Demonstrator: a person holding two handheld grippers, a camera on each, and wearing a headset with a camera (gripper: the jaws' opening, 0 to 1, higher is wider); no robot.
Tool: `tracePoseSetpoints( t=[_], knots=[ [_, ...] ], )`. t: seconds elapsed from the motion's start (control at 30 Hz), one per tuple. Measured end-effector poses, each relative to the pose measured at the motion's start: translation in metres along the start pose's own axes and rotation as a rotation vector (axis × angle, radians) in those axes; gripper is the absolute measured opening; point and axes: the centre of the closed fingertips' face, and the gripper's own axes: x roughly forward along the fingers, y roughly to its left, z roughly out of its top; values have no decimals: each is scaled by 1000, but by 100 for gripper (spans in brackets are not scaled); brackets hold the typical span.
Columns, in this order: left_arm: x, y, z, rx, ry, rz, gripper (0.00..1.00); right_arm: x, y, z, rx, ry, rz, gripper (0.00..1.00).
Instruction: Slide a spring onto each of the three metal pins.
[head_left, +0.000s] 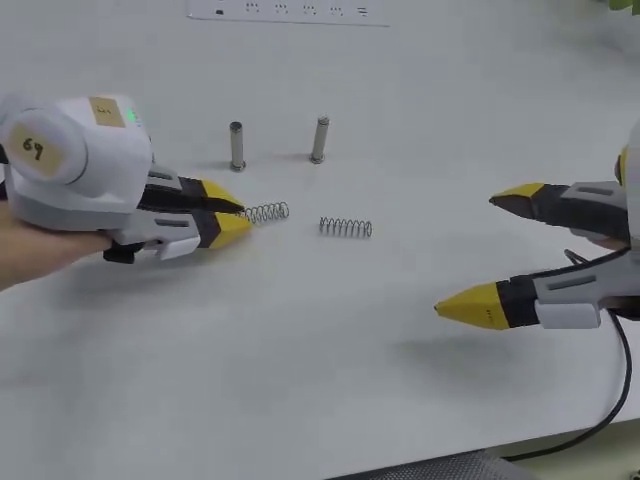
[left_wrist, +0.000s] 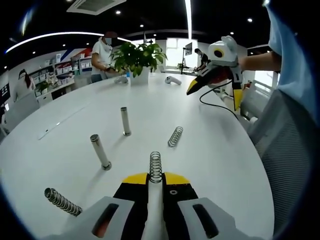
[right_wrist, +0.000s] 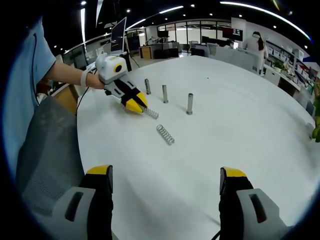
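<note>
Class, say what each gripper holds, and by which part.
Left gripper grips a spring by one end; right gripper holds nothing.

At the left of the head view, the left gripper (head_left: 238, 218) lies level and points toward the frame's right. Its fingers (head_left: 222, 231) are pressed together on the end of a spring (head_left: 266, 212), and a hand (head_left: 40, 250) cups the gripper from below. At the right edge, the right gripper (head_left: 464, 254) points toward the left with its fingers spread wide, holding nothing.
</note>
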Motion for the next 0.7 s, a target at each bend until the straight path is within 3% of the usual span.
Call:
tracePoseSetpoints(
  t=[0.27,0.7],
  knots=[
    [-3,-2,1,-3,-4,3,2,0,1,2,-8,0,7,87],
    [-11,-24,8,-12,-29,-20,2,2,5,15,-53,-12,25,86]
  ],
)
